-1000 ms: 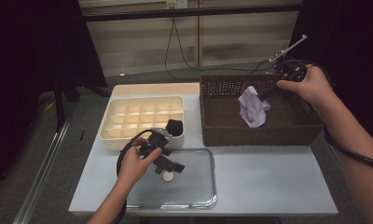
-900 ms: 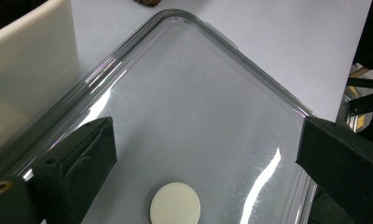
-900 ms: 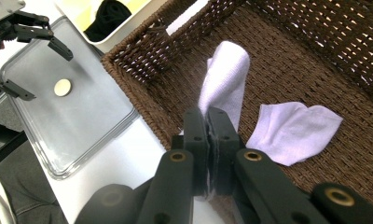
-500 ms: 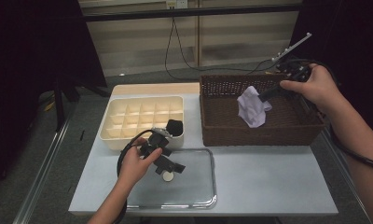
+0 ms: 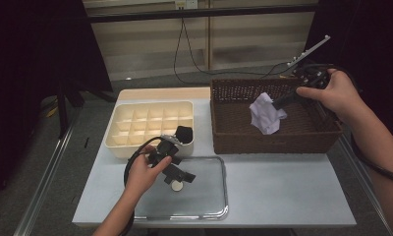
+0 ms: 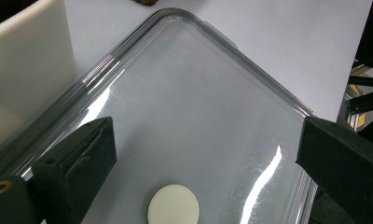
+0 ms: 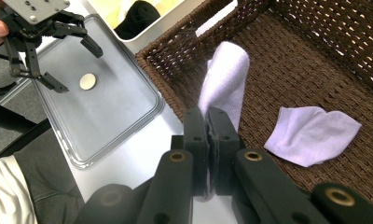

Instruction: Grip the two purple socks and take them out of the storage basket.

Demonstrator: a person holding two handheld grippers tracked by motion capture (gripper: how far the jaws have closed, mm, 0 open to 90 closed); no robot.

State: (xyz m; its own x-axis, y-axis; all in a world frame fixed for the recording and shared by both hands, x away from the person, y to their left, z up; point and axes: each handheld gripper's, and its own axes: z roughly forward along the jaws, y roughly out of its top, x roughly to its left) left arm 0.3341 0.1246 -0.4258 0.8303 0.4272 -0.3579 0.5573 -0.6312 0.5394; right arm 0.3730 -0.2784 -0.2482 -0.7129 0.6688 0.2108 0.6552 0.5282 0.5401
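Observation:
My right gripper (image 7: 208, 116) is shut on a lavender sock (image 7: 224, 77), which hangs from the jaws over the brown wicker basket (image 5: 234, 132). From above, that sock (image 5: 266, 114) dangles inside the basket below the right gripper (image 5: 277, 103). A second lavender sock (image 7: 310, 133) lies flat on the basket floor. My left gripper (image 5: 177, 178) hovers low over a clear plastic tray (image 5: 209, 206), jaws open on either side of a small white disc (image 6: 173, 205) that rests on the tray (image 6: 194, 98). The left gripper (image 6: 203, 135) holds nothing.
A cream compartment box (image 5: 135, 123) stands left of the basket, with a black sock (image 5: 184, 132) in its near right cell. The grey table (image 5: 283, 191) has bare room in front of the basket. Cables trail off its far edge.
My right hand has drifted slightly to the right with the sock still hanging from the jaws. The left gripper has stayed over the disc.

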